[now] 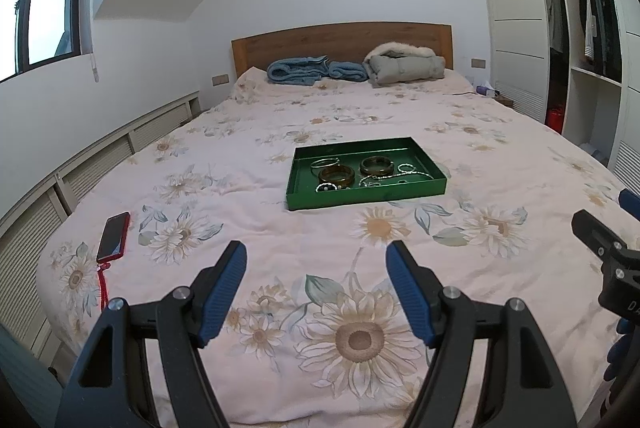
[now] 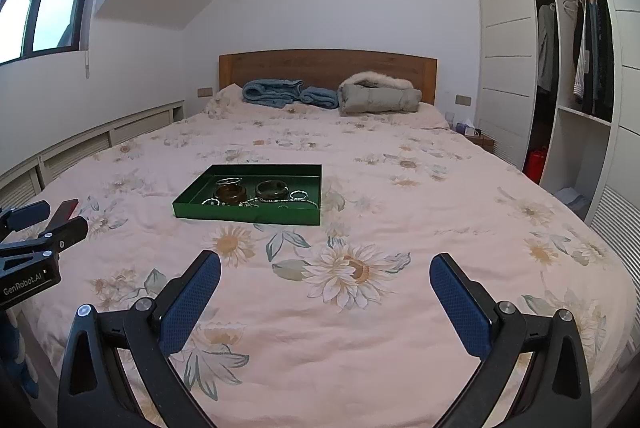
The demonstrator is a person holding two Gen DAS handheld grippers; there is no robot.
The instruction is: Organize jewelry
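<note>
In the tray, the small pieces beside the bangles are too small to tell apart: chains, rings or beads tangle at lower centre. The right gripper is cut off by the left wrist view's right edge, so its jaws cannot be judged there. The phone at the right wrist view's left is mostly hidden behind the left gripper. The wardrobe's right side runs off the frame.
</note>
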